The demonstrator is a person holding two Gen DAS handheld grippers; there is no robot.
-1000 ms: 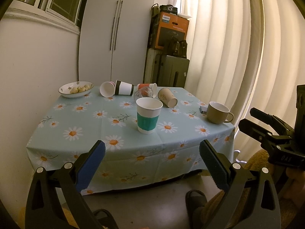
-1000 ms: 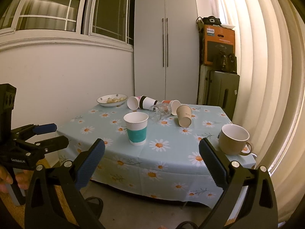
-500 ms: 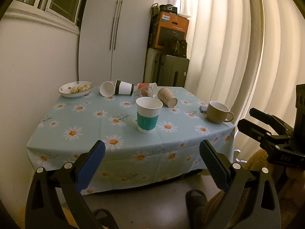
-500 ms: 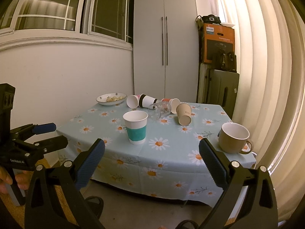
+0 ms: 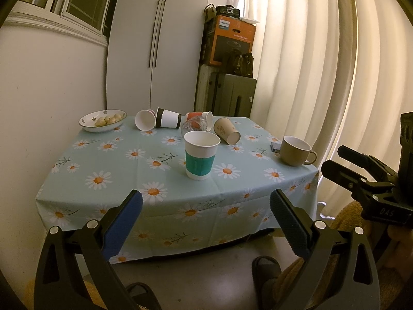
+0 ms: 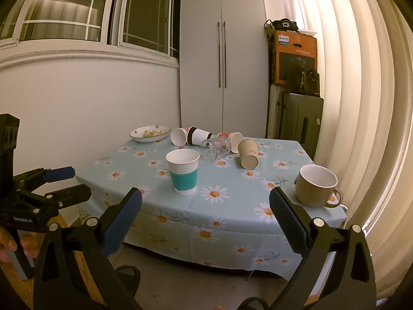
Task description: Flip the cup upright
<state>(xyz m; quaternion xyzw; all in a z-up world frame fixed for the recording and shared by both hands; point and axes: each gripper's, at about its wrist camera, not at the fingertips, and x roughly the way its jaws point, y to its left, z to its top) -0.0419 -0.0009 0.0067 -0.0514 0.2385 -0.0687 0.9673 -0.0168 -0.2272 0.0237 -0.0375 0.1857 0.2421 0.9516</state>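
From the left wrist view, the left gripper is hovering short of the table, its blue pads spread wide and gripping nothing. The teal-banded cup is already standing upright, straight ahead of the fingers. Behind that cup the toppled ones are lying in a row: a tan paper cup just behind and to its right, long axis slanting with the mouth pointing toward the camera, a clear glass directly behind, a black-banded cup further behind to the left.

From the right wrist view, the right gripper is likewise waiting off the table edge, fingers wide apart and empty, level and pointing forward. The tan paper cup is lying behind and right of the teal-banded cup, probably nearer this hand. A brown mug is standing upright far right of it.
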